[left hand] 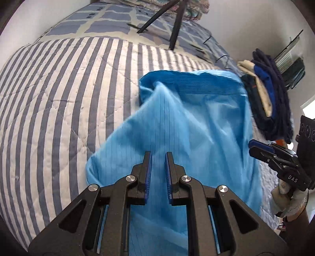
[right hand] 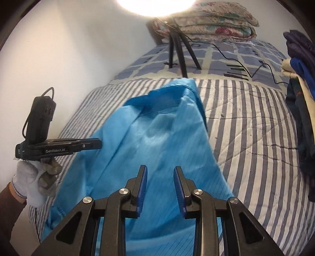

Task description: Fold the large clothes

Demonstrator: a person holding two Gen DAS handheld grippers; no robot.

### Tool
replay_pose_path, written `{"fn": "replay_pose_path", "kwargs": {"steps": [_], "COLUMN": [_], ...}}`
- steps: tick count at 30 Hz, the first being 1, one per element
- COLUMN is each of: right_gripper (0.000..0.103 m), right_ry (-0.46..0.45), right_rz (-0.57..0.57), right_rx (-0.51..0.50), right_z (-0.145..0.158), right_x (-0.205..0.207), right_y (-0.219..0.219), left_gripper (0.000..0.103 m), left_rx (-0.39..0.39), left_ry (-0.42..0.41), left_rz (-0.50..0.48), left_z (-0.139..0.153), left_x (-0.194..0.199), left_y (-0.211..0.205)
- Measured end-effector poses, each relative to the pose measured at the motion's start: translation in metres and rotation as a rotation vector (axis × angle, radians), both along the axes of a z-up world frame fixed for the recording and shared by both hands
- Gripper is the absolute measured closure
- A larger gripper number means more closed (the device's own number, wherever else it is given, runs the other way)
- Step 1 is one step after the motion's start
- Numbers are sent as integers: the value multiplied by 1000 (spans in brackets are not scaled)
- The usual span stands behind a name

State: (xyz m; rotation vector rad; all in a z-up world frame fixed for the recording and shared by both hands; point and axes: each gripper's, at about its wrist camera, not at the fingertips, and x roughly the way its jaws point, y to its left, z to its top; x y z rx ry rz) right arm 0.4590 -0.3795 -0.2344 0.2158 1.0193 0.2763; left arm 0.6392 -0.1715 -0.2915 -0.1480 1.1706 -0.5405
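Striped quilt (left hand: 59, 110) on bed: blue garment (left hand: 177, 122) airborne above it, unfolded, folding barely begun. Left gripper (left hand: 158, 157) and right gripper (right hand: 160, 173): narrow gaps, cloth apparently pinched lower down; grip unconfirmed. Side clothes stack (left hand: 269, 94) awaits.

Blue garment's (left hand: 177, 118) far hem motion-blurred.

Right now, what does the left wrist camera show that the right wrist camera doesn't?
Only the left wrist view shows the right gripper from the side, at the frame's right edge. Only the right wrist view shows the left gripper in a gloved hand, the folded floral quilt and a bright lamp. Both show the blue garment, striped bedspread, tripod legs and the dark clothes pile.
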Motion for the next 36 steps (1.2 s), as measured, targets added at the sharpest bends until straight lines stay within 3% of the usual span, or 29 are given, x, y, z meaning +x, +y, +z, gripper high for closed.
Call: {"fn": "replay_pose_path", "kwargs": {"steps": [3,5,6,7,9,11,13,18,20,22,23,25,27,31,36], "right_gripper": [74,77,77,76,73,61,32,32,41,63,70,89,98,102,103], "right_ry": [37,85,92,82,37,-26,-61,-36,-12,6,11,9,-1,-47,-107], "right_rz": [-32,-39,-32,-27,-7,10,0,-17,-9,-3,-3,-3,15,26,-10], "right_rx": [-71,-132,-125,-105,-57,-4,22,97,124,158,172,154,126,44,19], "right_z": [-20,-34,-37,-34,-24,-12,-7,-16,-25,-31,-35,-37,-35,-18,13], "right_x": [16,24,25,24,20,17,20,38,46,55,58,59,59,55,42], "right_y": [-5,-8,-10,-13,-20,-29,-37,-46,-45,-44,-44,-39,-31,-20,-18], "left_gripper": [90,75,61,54,52,51,50,50,50,53,59,90,95,99,100], "left_rx": [-14,-64,-97,-128,-169,-190,-195,-223,-239,-249,-236,-183,-162,-210,-228], "left_ry": [10,19,21,20,11,14,36,116,117,108,91,63,31,-24,-104], "left_rz": [12,12,23,33,53,92,103,70,78,70,66,50,45,73,55], "left_z": [-10,-7,-4,0,6,10,8,-3,-7,-9,-9,-8,-5,19,56], "left_x": [8,12,13,15,21,33,44,60,62,62,61,57,52,39,22], "left_y": [0,6,10,16,23,30,29,12,4,-4,-8,-15,-18,-8,3]}}
